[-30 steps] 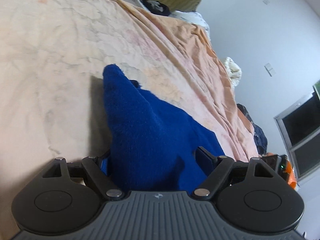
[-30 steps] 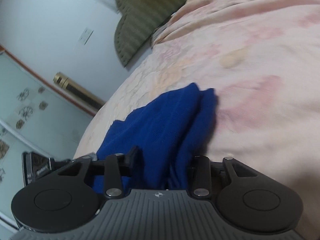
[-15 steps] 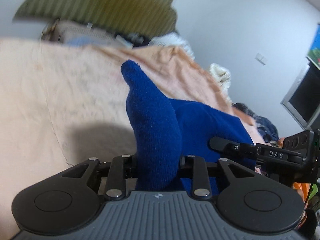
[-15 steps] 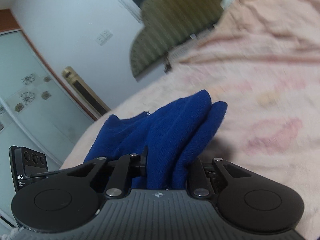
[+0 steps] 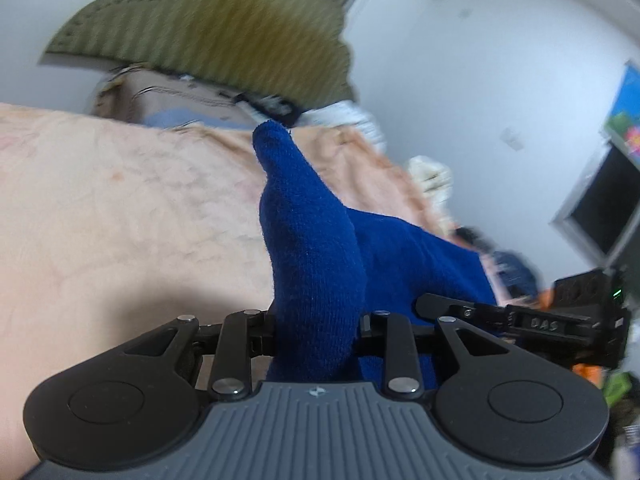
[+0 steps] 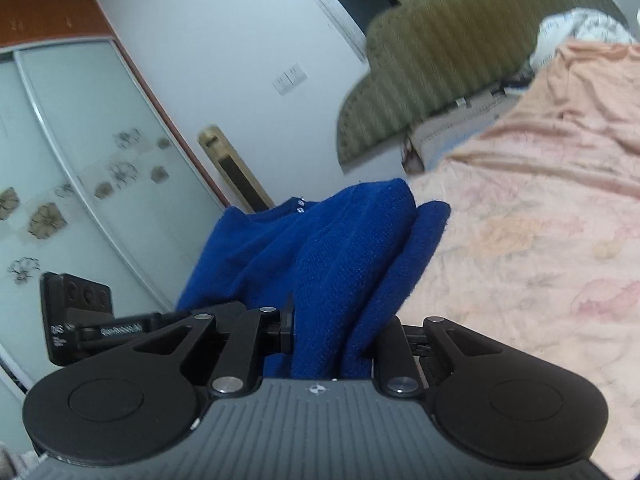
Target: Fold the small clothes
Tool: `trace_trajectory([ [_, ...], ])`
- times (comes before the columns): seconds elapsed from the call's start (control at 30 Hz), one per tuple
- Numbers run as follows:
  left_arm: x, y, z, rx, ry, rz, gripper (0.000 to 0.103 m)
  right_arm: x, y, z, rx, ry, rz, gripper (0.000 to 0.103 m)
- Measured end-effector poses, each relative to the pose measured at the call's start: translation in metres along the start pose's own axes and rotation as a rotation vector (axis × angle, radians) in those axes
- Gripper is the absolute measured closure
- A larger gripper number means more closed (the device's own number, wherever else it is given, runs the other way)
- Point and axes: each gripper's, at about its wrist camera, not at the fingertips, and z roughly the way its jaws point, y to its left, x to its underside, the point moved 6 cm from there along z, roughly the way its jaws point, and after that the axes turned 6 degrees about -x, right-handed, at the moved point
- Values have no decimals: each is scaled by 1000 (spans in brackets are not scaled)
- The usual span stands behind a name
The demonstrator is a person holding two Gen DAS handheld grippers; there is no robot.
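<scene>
Left tool point(image 5: 316, 332) is clamped on a bunched fold of the blue knit point(image 5: 316, 264) — fabric fills the gap between its fingers and pokes up fwd of it in a tapered peak. The rest of the knit spreads off to the right of the left tool, toward the right tool point(image 5: 520, 320), which shows at the right edge of the left view w/ its "DAS" label.

Right tool point(image 6: 334, 336) is likewise closed on the knit point(image 6: 332, 260): two thick folds squeezed between its fingers, rising ahead of it, a rounded lobe on the right side. More of the knit fans out to the left of this tool, w/ a couple of small pale studs near its far edge. The left tool point(image 6: 100, 320) is seen at the left edge of the right view, just beside the cloth.

Knit is held up between both tools, above the bed point(image 5: 120, 208) — its peach sheet point(image 6: 540, 240), wrinkled and faintly patterned, lies under and ahead. Beyond the tools: a green ribbed headboard point(image 6: 452, 48) against a white wall point(image 5: 480, 60). Left of the right tool is a frosted door point(image 6: 80, 160) w/ flower motifs. Background is motion-blurred in the left view.
</scene>
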Motion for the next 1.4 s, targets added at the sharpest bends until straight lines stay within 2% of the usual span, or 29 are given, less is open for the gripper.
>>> trace_trajectory([
  [0.1, 8, 13, 39, -119, 30, 76, 74, 9, -26, 34, 45, 65, 31, 81],
  [0.2, 13, 19, 67, -198, 43, 157, 74, 15, -51, 70, 116, 117, 15, 81],
  [0.3, 14, 27, 86, -278, 61, 203, 66, 22, -70, 99, 181, 151, -34, 80],
  [0.33, 13, 31, 87, -315, 57, 206, 58, 27, -76, 106, 199, 160, -34, 78],
  [0.37, 13, 34, 84, -349, 44, 206, 49, 29, -85, 111, 231, 168, -28, 71],
  [0.43, 7, 45, 70, -424, -14, 195, 36, 38, -95, 111, 302, 168, -24, 62],
  [0.47, 6, 48, 59, -442, -33, 188, 34, 42, -96, 107, 324, 161, -26, 55],
  [0.5, 5, 50, 51, -458, -44, 185, 34, 44, -96, 101, 345, 143, -35, 53],
  [0.57, 5, 45, 35, -476, -61, 195, 34, 43, -93, 84, 465, 95, -82, 48],
  [0.63, 11, 30, 20, -440, -90, 208, 34, 38, -82, 66, 610, 31, -165, 47],
  [0.67, 15, 20, 18, -417, -93, 220, 33, 37, -69, 58, 627, -14, -214, 48],
  [0.73, 26, 4, 24, -399, -71, 267, 33, 41, -45, 53, 539, -39, -277, 48],
  [0.77, 32, 0, 33, -418, -48, 300, 32, 47, -31, 57, 474, -8, -313, 47],
  [0.83, 47, 2, 54, -498, 26, 350, 32, 64, -17, 74, 422, 109, -384, 48],
  [0.9, 57, 9, 58, -526, 62, 315, 32, 80, -24, 92, 488, 234, -410, 46],
  [0.93, 58, 9, 51, -515, 50, 293, 33, 83, -31, 94, 530, 245, -396, 45],
  [1.03, 60, -1, 25, -505, 3, 293, 32, 79, -31, 70, 573, 162, -285, 42],
  [1.1, 66, -8, 17, -523, -1, 304, 31, 82, -12, 52, 570, 112, -348, 41],
  [1.17, 75, -13, 18, -531, 23, 310, 31, 93, -1, 46, 536, 127, -382, 34],
  [1.23, 83, -15, 17, -553, 36, 303, 31, 107, -1, 52, 516, 175, -364, 31],
  [1.3, 89, -16, 14, -555, 44, 284, 31, 122, -13, 53, 567, 228, -318, 31],
  [1.4, 96, -15, 6, -555, 61, 251, 31, 128, -16, 38, 578, 191, -220, 29],
])
